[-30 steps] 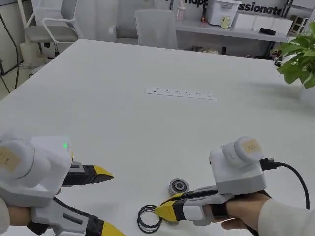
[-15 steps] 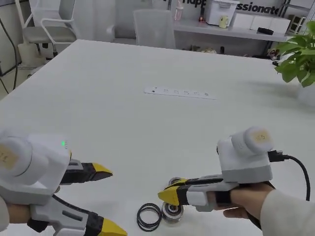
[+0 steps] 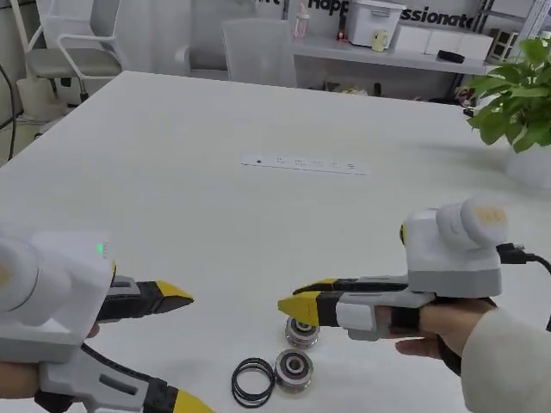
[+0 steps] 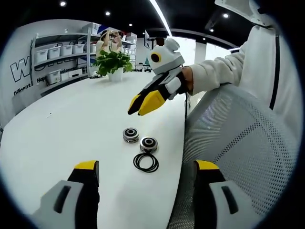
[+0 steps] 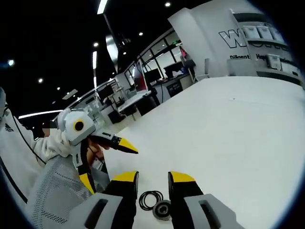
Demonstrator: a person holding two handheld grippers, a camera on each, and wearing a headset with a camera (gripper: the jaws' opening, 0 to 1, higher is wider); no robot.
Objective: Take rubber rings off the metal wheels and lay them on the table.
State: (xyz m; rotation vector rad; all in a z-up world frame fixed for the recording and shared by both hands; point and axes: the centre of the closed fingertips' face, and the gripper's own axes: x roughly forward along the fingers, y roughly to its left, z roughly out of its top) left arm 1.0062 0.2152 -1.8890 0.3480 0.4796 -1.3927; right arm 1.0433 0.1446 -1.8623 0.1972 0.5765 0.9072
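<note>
My right gripper (image 3: 291,299) hovers just above the far wheel (image 3: 301,332), its jaws a narrow gap apart and holding nothing. I keep it low and pointing left so that, I'd say, it can drop straight onto a wheel. The near wheel (image 3: 294,368) sits just beside the far one, both flat on the table (image 3: 215,198) close to its near edge. Touching the near wheel's left side lie the black rings (image 3: 254,381), loose and overlapping, which is where the task wants them.

My left gripper (image 3: 181,348) waits to the left, well apart from the wheels, jaws spread wide and empty. It aims at the pile, ready to steady a wheel if needed. In the left gripper view the wheels look like bare metal with dark centres. I cannot tell whether any rubber remains on them, so I would check each groove before calling it done.
</note>
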